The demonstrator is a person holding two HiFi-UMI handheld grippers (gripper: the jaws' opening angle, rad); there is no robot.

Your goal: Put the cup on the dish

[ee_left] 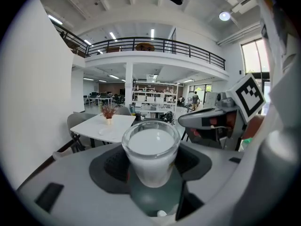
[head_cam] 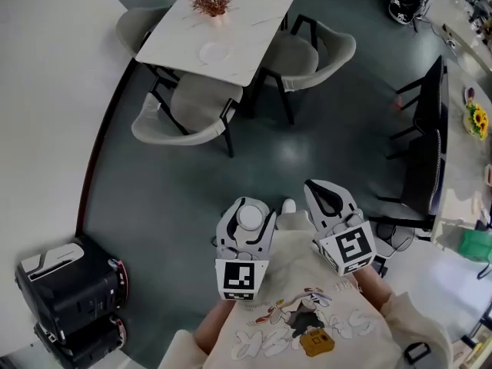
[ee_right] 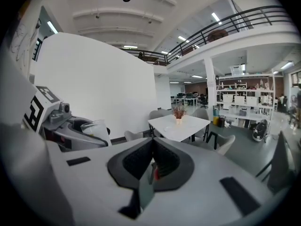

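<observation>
No word or number can be read with certainty in any view. On the front of the person's light shirt (head_cam: pixel 296 264), seen upside down in the head view, large outlined letters (head_cam: pixel 265 344) stand below a cartoon figure (head_cam: pixel 296 307). They may spell something like "SPARK", but this I cannot confirm. The left gripper (head_cam: pixel 247 204) carries a cube (head_cam: pixel 237 279) with a black-and-white square marker, which is a code pattern, not writing. The right gripper (head_cam: pixel 319 184) carries a similar cube (head_cam: pixel 351 250) with a different pattern.
</observation>
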